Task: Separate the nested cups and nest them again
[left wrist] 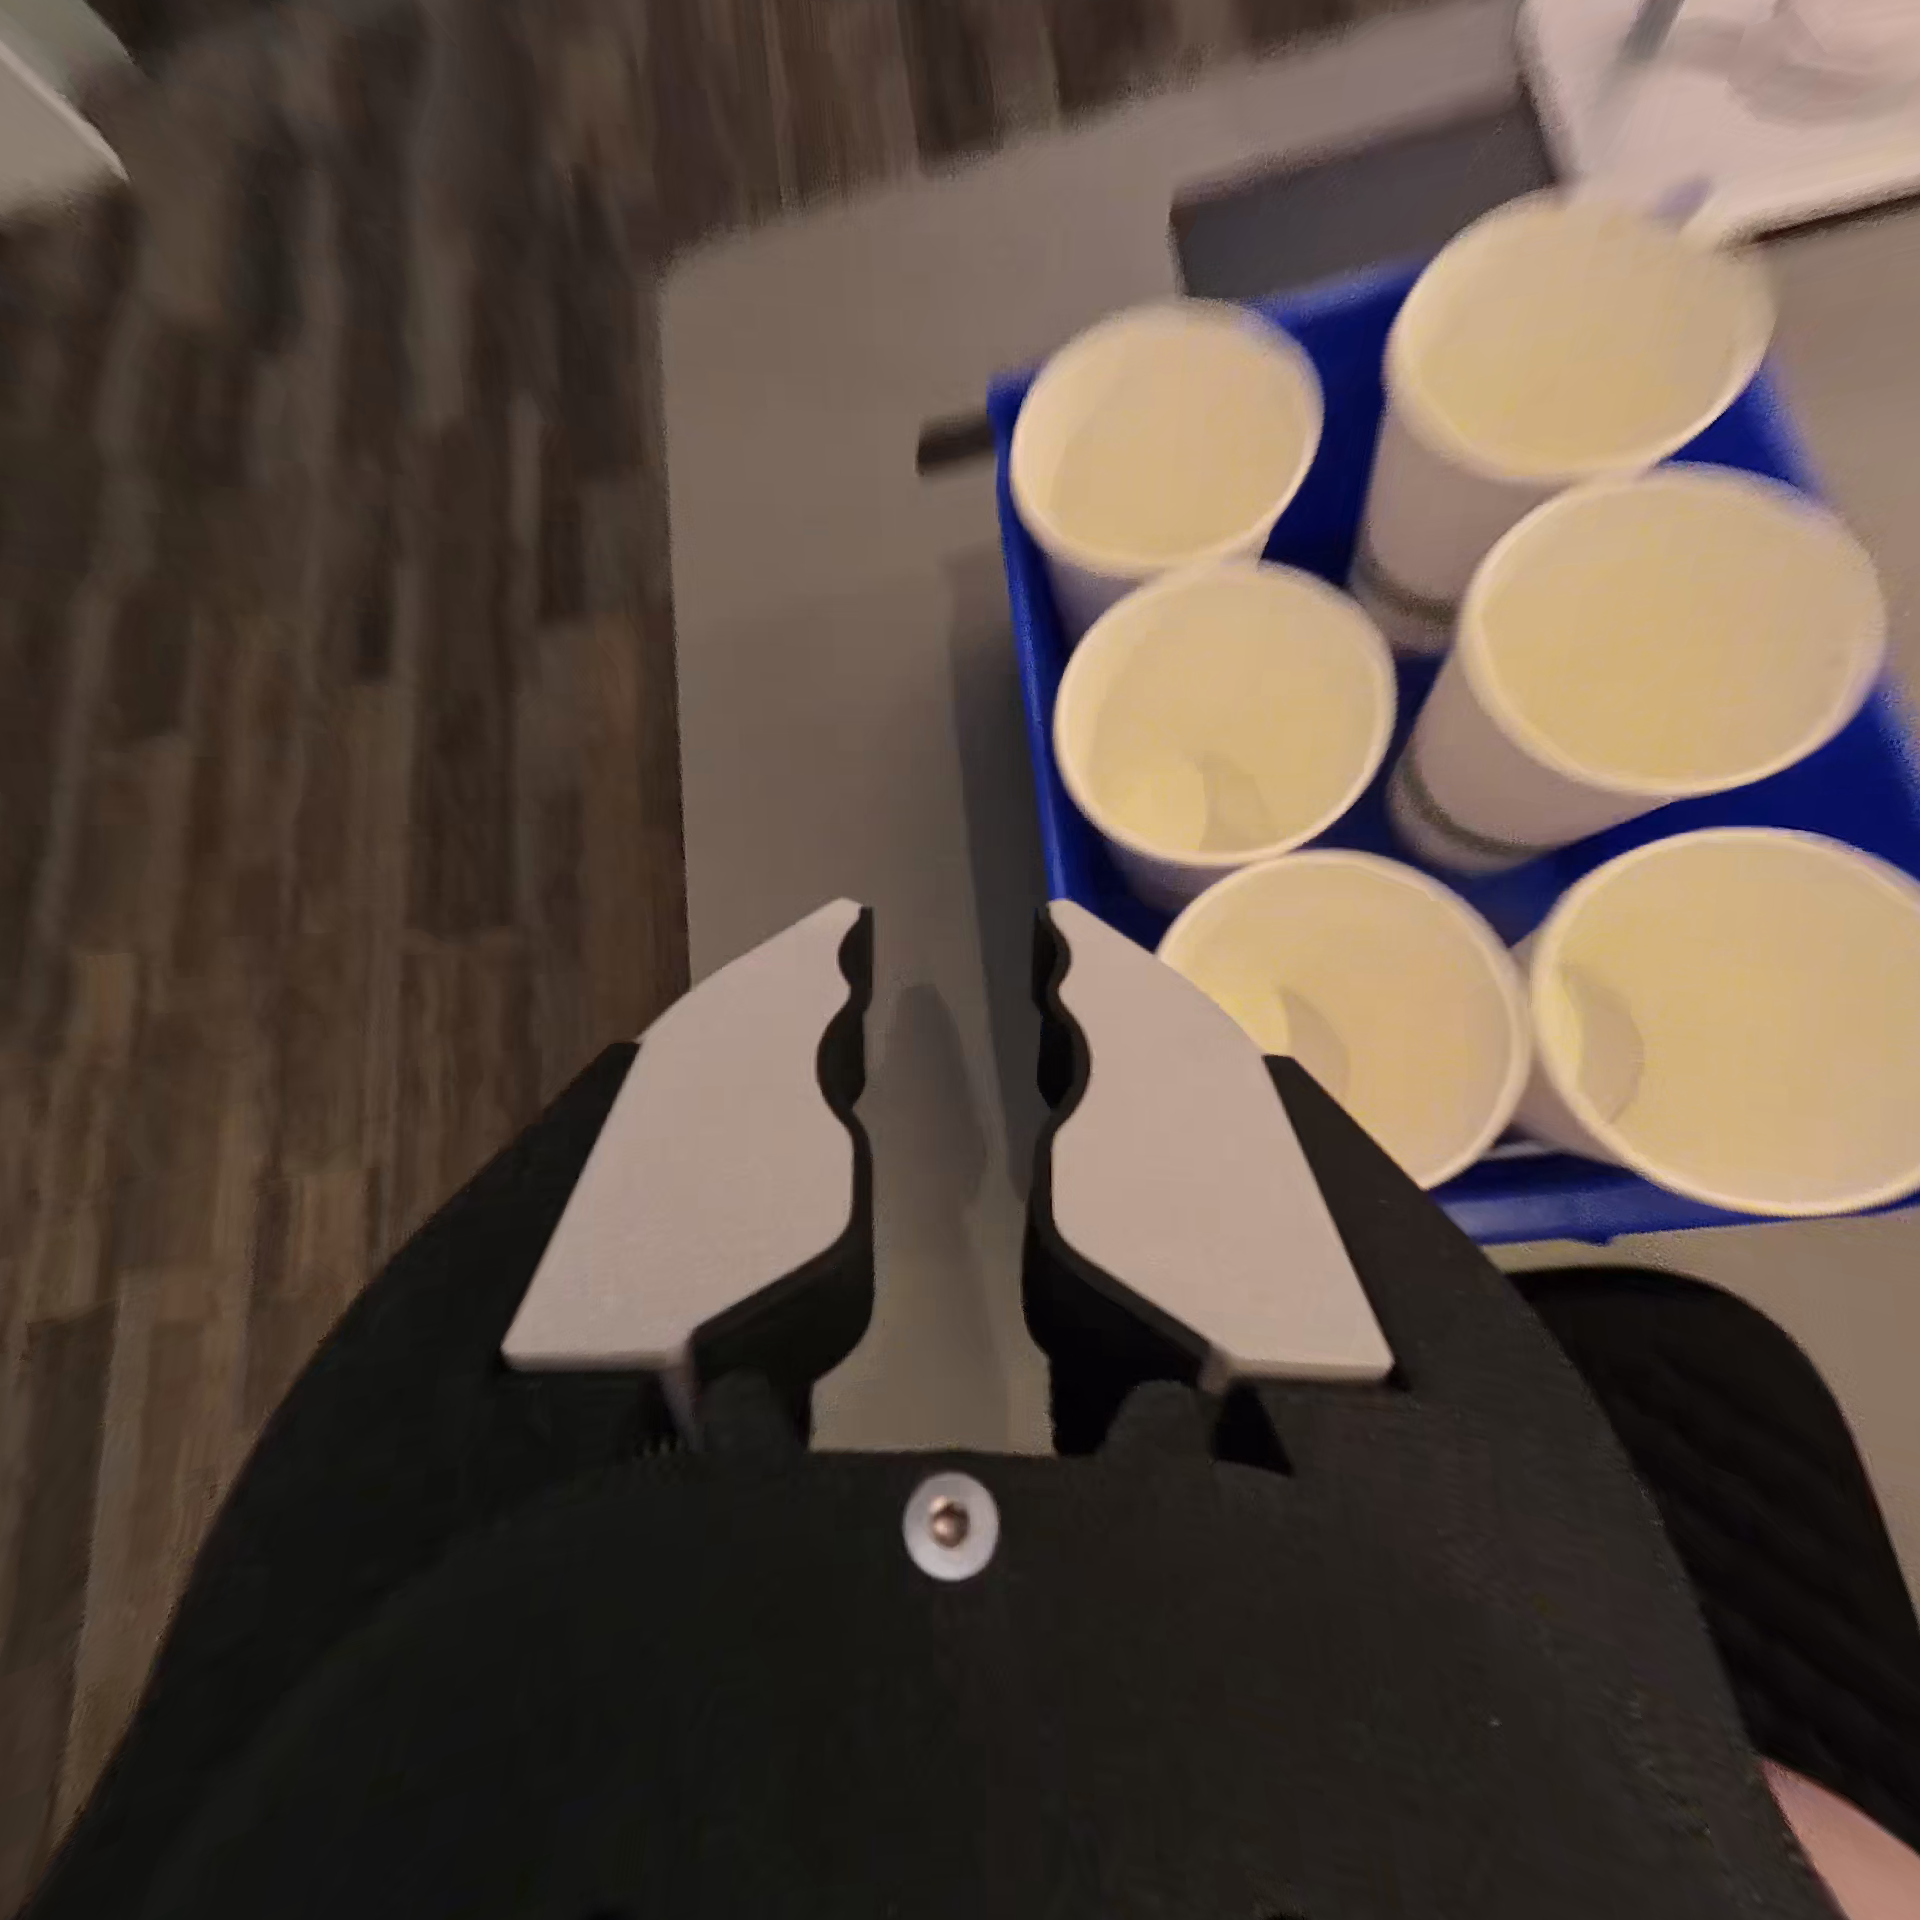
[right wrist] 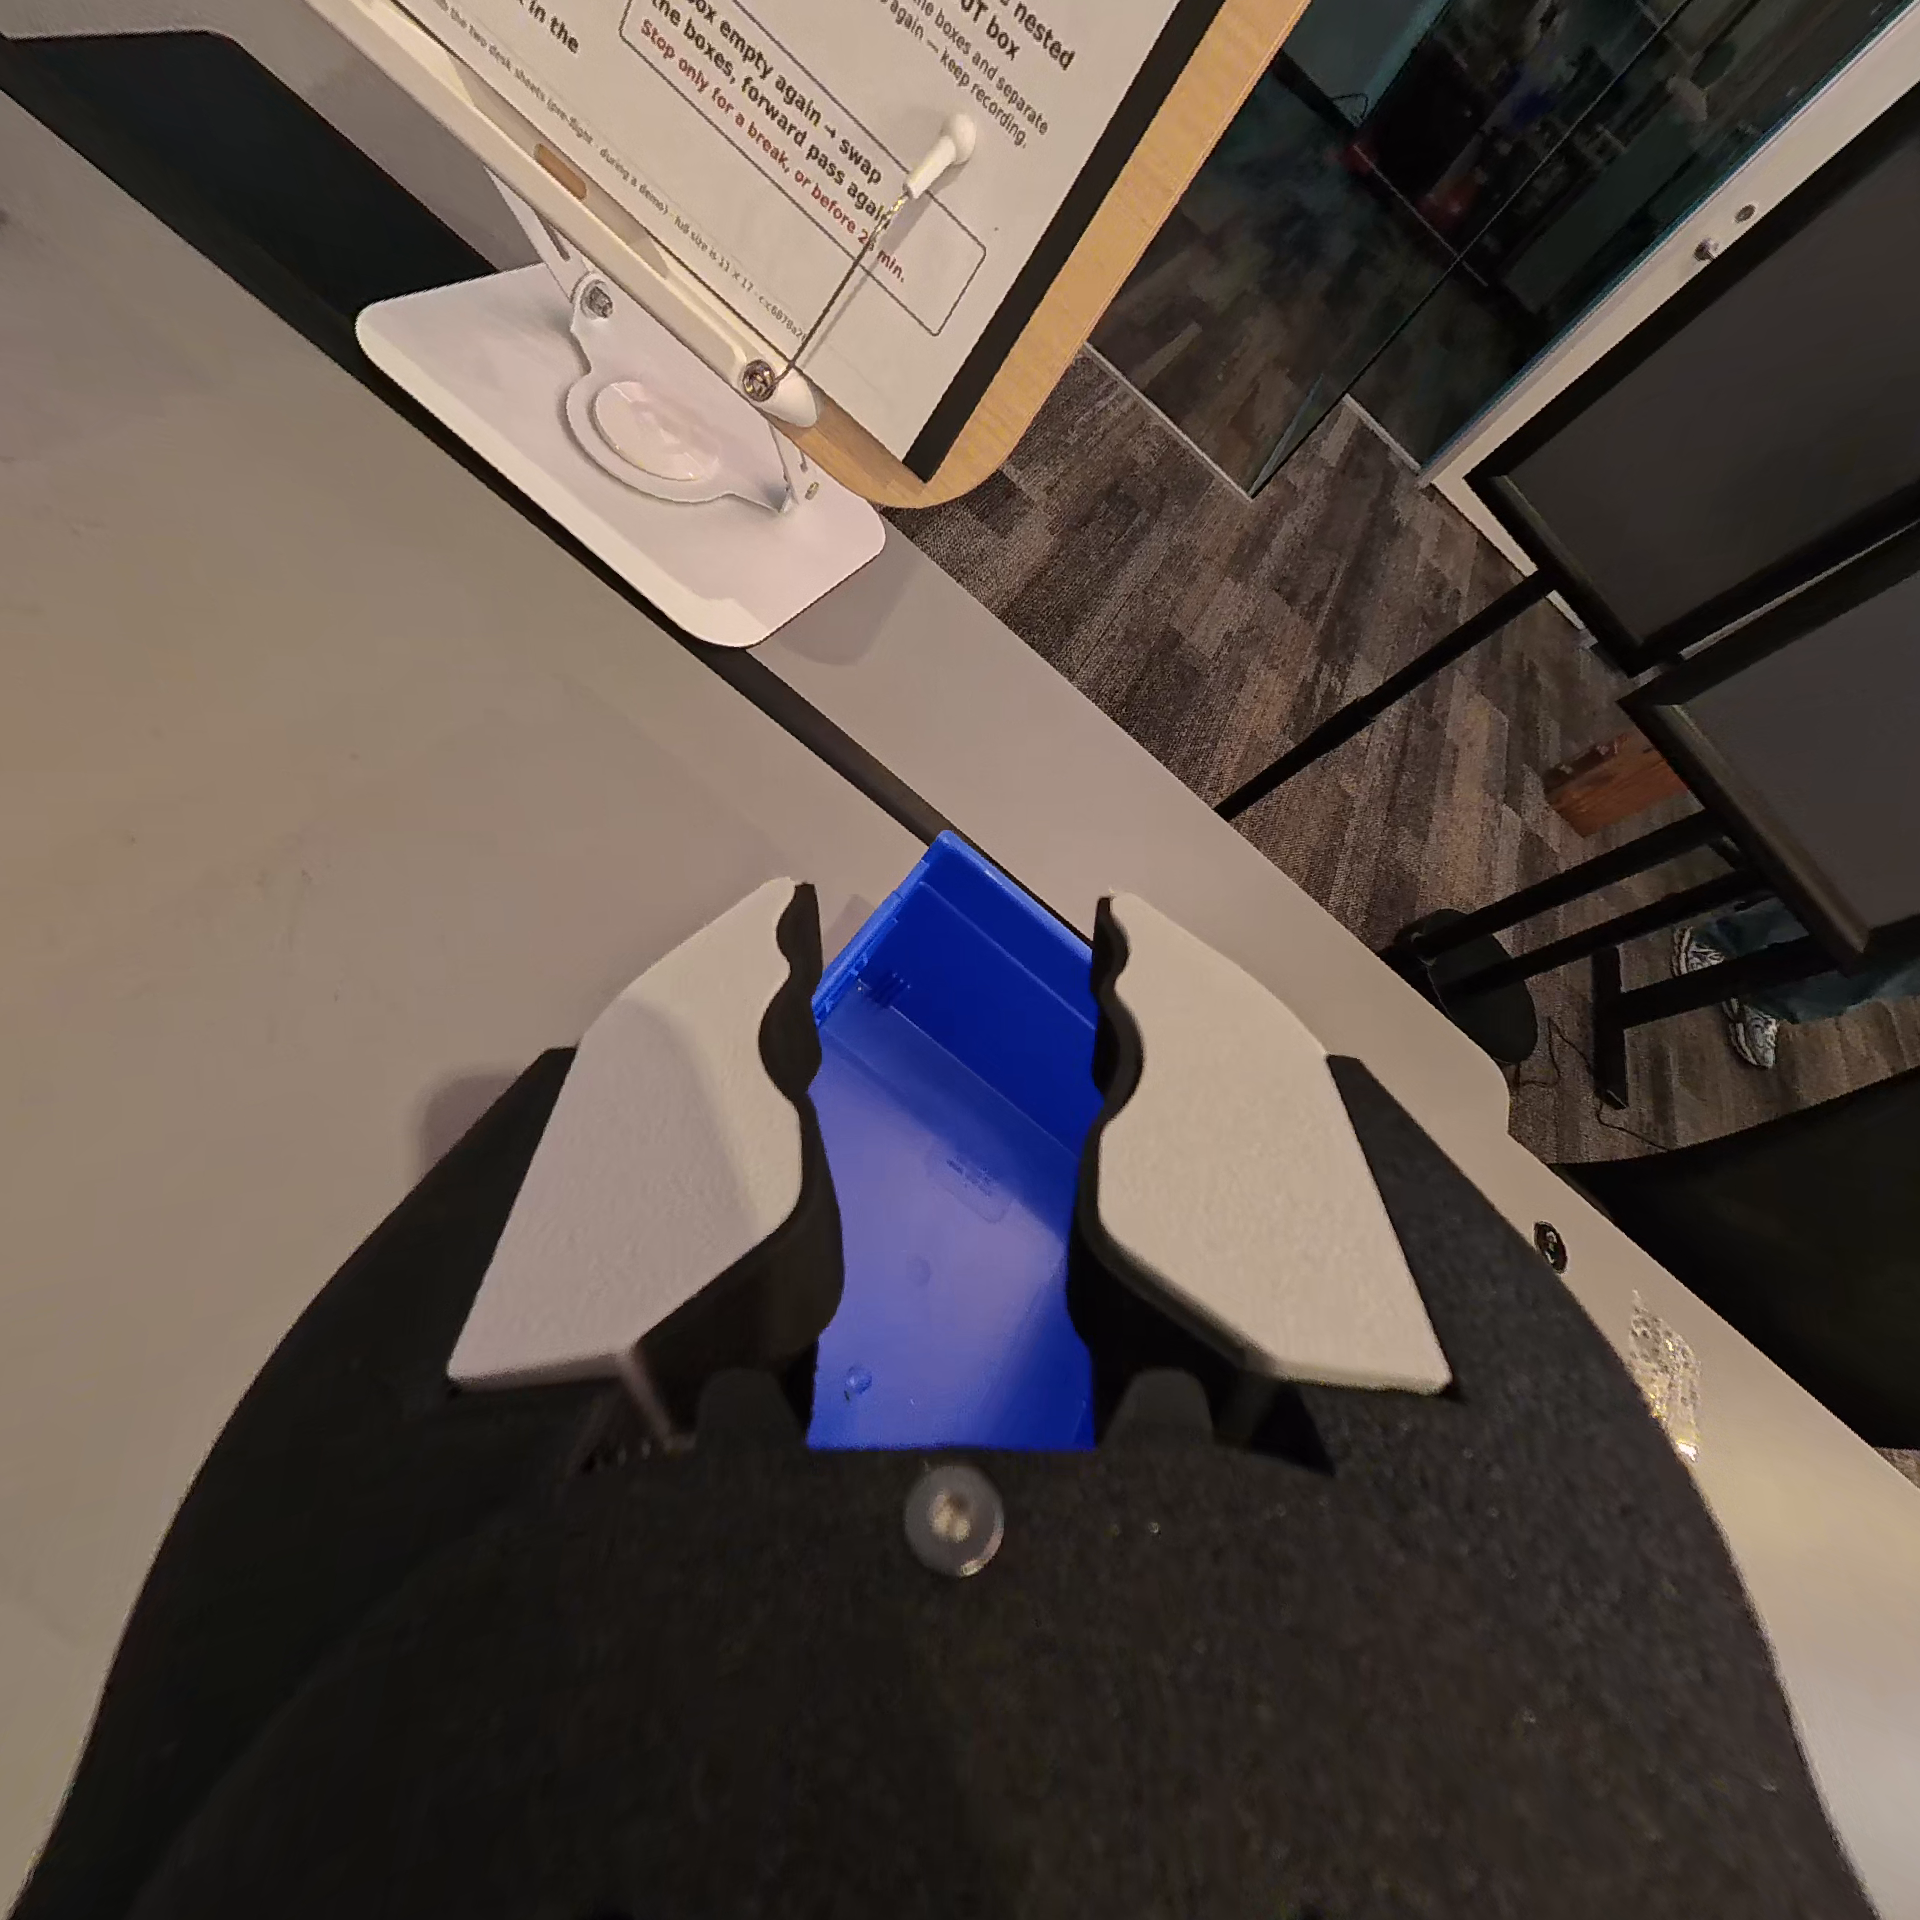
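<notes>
Grey worktop (left wrist: 810,582) spread beneath both tools, with dark wood-patterned floor (left wrist: 312,623) beyond its edge. Six paper cups (left wrist: 1226,717) stood mouth-up, their long axes roughly vertical though some leaned, packed in a blue bin (left wrist: 1023,582) ahead and to the right of the left tongs (left wrist: 951,920), which were parted and held nothing. Right tongs (right wrist: 951,904) hung apart over an empty blue box (right wrist: 951,1143), gripping nothing. Ahead and to their left stood a white stand (right wrist: 623,468) carrying a printed sign (right wrist: 831,125).
</notes>
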Motion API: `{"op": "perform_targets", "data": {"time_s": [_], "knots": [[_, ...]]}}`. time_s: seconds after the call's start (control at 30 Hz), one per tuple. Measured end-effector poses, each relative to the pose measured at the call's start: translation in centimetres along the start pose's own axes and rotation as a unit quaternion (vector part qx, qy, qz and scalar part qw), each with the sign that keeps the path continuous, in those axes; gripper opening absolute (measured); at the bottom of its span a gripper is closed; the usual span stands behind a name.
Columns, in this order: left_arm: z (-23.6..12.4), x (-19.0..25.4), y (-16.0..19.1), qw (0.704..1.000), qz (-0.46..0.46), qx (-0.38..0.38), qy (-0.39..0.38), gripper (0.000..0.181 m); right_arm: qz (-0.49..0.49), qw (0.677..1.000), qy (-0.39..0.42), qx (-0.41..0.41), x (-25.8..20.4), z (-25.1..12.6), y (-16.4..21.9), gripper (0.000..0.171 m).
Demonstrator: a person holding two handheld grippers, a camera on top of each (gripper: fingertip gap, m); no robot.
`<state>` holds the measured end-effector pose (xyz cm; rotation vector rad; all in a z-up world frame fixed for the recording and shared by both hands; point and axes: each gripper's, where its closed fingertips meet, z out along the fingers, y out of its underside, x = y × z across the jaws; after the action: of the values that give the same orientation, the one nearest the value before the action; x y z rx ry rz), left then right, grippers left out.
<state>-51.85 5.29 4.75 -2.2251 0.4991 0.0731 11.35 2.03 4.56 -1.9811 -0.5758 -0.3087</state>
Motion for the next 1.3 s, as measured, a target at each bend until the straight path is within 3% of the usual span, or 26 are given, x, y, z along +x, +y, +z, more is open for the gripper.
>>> {"op": "perform_targets", "data": {"time_s": [0.17, 0.27, 0.37, 0.5, 0.9, 1.1, 1.3], "knots": [[-4.3, 7.8, -2.8, 0.978, 0.136, 0.121, 0.103, 0.058, 0.006, 1.0, -0.01, 0.008, -0.1, -0.2, -0.2, 0.049], [-4.1, 12.9, 0.2, 0.951, 0.24, 0.056, 0.186, 0.05, 0.011, 1.0, -0.017, 0.015, -0.3, -0.5, -0.4, 0.049], [-3.3, 15.7, 3.0, 0.923, 0.322, -0.023, 0.208, 0.048, 0.01, 1.0, -0.022, 0.019, -0.5, -0.6, -0.7, 0.049], [-2.6, 19.5, 4.6, 0.894, 0.353, -0.102, 0.258, 0.044, 0.013, 0.999, -0.025, 0.021, -0.4, -0.7, -0.6, 0.049], [2.0, 21.0, 8.3, 0.845, 0.383, -0.291, 0.233, 0.034, 0.032, 0.999, -0.029, 0.018, 0.5, -0.7, 0.1, 0.05], [2.9, 20.8, 9.2, 0.835, 0.377, -0.327, 0.229, 0.025, 0.034, 0.999, -0.031, 0.018, 0.6, -0.8, 0.1, 0.05], [2.8, 20.4, 9.6, 0.829, 0.378, -0.341, 0.232, 0.004, 0.036, 0.999, -0.033, 0.016, 0.7, -0.8, 0.3, 0.05]]}}
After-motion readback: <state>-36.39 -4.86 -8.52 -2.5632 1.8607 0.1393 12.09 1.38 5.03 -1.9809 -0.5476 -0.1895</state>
